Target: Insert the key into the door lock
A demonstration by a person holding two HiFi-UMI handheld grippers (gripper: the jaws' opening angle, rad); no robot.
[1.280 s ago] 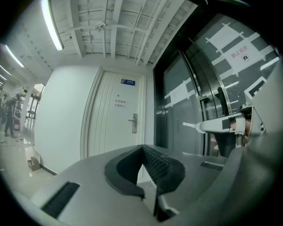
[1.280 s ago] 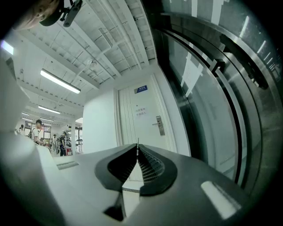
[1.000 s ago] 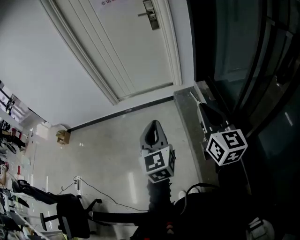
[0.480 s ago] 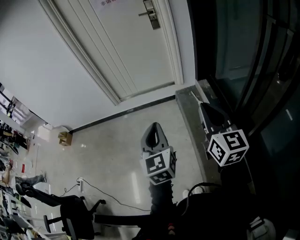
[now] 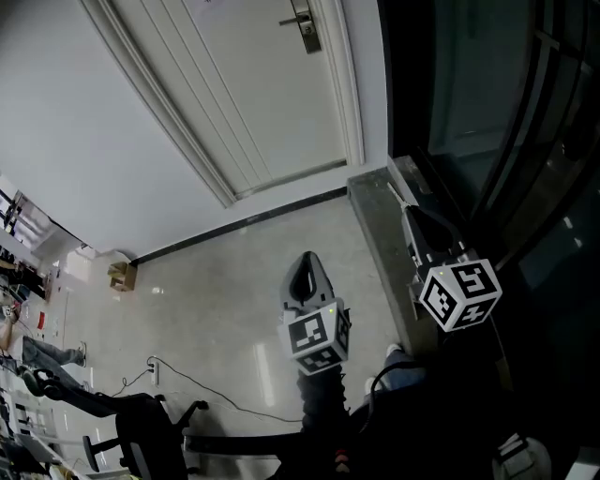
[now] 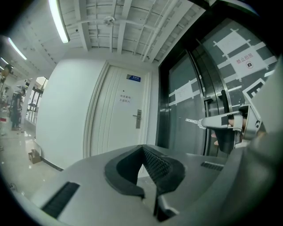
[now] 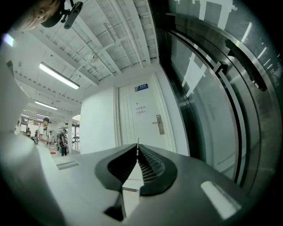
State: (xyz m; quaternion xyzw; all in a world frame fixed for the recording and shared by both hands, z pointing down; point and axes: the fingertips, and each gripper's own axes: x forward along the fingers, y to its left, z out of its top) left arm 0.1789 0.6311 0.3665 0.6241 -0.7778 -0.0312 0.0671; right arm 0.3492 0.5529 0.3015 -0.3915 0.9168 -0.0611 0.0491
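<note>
The white door (image 5: 253, 94) stands shut at the top of the head view, with its metal lock plate and handle (image 5: 302, 25) at its right edge. The lock (image 7: 159, 124) also shows in the right gripper view, well ahead of the jaws. My right gripper (image 5: 406, 210) is shut on the key (image 5: 392, 192), whose thin blade (image 7: 137, 141) sticks out past the pads and points toward the door. The left gripper view shows that key (image 6: 191, 120) from the side. My left gripper (image 5: 307, 257) hangs lower over the floor, shut, with nothing in it.
A dark glass wall (image 5: 487, 112) runs along the right, with a grey stone sill (image 5: 375, 225) at its foot. On the tiled floor are a cardboard box (image 5: 120, 275), an office chair (image 5: 150, 422) and a cable (image 5: 216, 394). People (image 7: 44, 130) stand far off left.
Almost nothing: both grippers keep their poses and sink slightly in the head view. A foot has come into view under the right gripper.
</note>
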